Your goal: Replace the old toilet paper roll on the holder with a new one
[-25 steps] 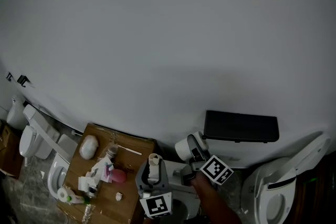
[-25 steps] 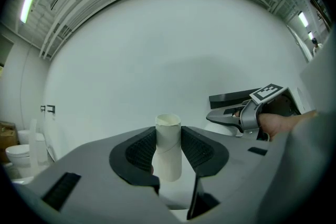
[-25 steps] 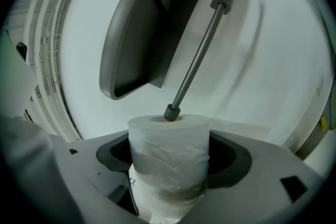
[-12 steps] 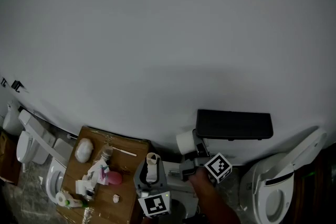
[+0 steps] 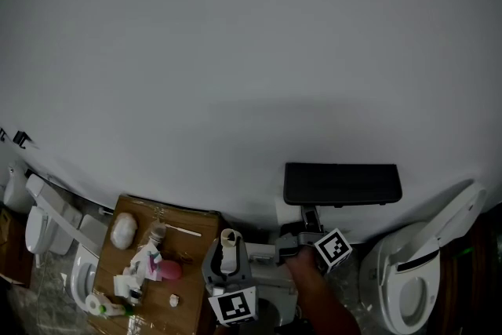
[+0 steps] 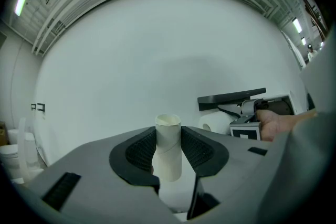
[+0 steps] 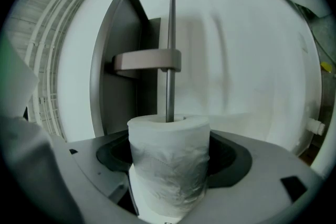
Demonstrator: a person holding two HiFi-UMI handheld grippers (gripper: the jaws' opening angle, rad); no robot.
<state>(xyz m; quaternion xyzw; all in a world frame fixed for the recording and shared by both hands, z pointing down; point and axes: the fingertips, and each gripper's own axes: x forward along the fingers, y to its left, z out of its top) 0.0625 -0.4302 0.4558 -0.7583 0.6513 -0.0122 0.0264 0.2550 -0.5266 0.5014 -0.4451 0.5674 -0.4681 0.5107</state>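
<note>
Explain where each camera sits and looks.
Head view: on the person's head, facing the wall; shows left hand-held gripper, right hand-held gripper, a forearm.
Left gripper view: on the left one, along jaws clamping a cardboard tube.
Right gripper view: on the right one, gripping a toilet paper roll at the holder rod.
Head and left views share the holder shelf.

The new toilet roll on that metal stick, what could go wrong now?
The rod looks only a little way into the new roll, so if the right gripper lets go early, it could slide off and drop. The jaws squeeze the soft paper, which might squash the hole and snag the rod. The cardboard tube in the left gripper could slip out.
</note>
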